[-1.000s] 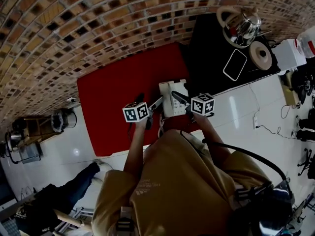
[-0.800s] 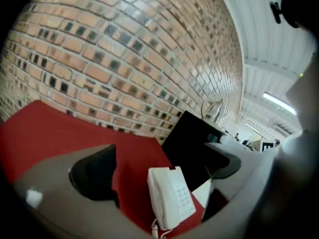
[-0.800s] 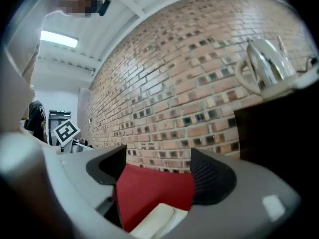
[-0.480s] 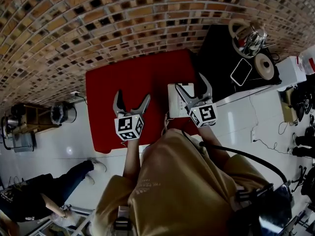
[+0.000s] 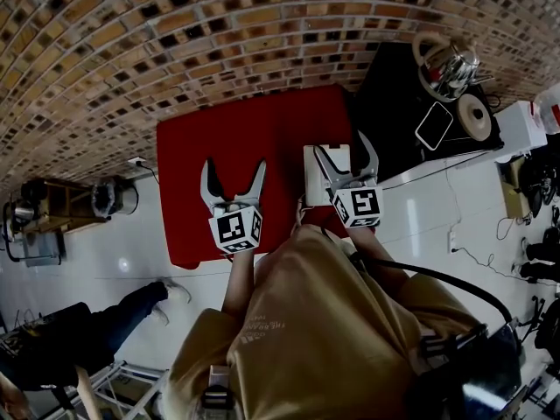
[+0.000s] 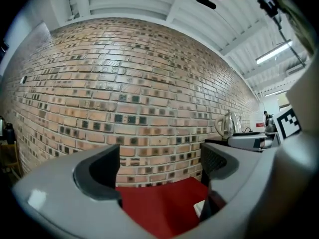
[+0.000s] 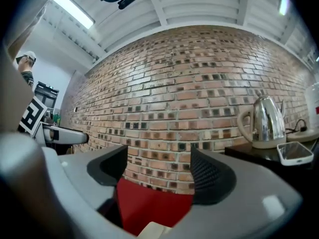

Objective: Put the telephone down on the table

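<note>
The white telephone [image 5: 324, 182] lies on the red table [image 5: 245, 147], near its right edge. My right gripper [image 5: 344, 152] hangs level above the telephone and does not touch it. Its jaws are closing with nothing between them. In the right gripper view only the telephone's corner [image 7: 151, 230] shows, below the right gripper [image 7: 159, 176]. My left gripper [image 5: 234, 170] is raised over the middle of the red table, left of the telephone. Its jaws are closing too, on nothing. The left gripper view shows the left gripper [image 6: 159, 168] facing the brick wall.
A black table [image 5: 389, 112] stands to the right, with a kettle [image 5: 448, 58], a smartphone [image 5: 435, 125] and a round dish [image 5: 475, 112]. The brick wall [image 5: 175, 51] runs behind both tables. A person [image 5: 79, 348] stands at lower left. Cables lie on the floor at right.
Both grippers have come up off the telephone, turned level and now stand apart from it, empty. The telephone stays on the red table.
</note>
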`<state>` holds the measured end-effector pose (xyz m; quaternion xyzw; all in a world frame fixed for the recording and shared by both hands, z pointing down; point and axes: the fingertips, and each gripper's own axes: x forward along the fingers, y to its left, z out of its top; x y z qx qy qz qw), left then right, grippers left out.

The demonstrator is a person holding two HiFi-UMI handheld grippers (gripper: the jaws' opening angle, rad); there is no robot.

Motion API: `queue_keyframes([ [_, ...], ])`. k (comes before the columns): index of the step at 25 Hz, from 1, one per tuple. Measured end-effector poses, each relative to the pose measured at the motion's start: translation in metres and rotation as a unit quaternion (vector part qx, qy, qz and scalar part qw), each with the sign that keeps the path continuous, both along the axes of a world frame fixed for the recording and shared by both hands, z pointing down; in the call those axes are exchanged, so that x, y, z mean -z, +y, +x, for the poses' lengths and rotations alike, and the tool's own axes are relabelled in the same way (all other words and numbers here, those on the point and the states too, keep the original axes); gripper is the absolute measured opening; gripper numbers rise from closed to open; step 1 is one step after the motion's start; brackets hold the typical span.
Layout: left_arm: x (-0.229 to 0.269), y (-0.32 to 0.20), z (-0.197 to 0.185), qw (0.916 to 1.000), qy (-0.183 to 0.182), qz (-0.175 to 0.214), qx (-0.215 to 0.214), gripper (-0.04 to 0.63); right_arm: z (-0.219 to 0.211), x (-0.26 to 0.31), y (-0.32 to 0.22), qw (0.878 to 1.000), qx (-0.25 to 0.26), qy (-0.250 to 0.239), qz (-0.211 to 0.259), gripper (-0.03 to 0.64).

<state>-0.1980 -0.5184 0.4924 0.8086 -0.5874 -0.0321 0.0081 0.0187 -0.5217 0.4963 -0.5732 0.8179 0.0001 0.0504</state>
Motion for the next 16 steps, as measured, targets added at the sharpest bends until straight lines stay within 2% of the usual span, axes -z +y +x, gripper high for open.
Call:
queue_keyframes([
  [8,0.002,-0.002,-0.010,0.9993,-0.014,0.013,0.031,0.485,0.007,-0.007,-0.002,1.000,-0.021,0.016,-0.012,0.382],
  [16,-0.004,-0.008,-0.009,0.9990,-0.027,0.006,0.034,0.469,0.016,-0.009,-0.009,0.999,-0.034,0.020,-0.022,0.380],
])
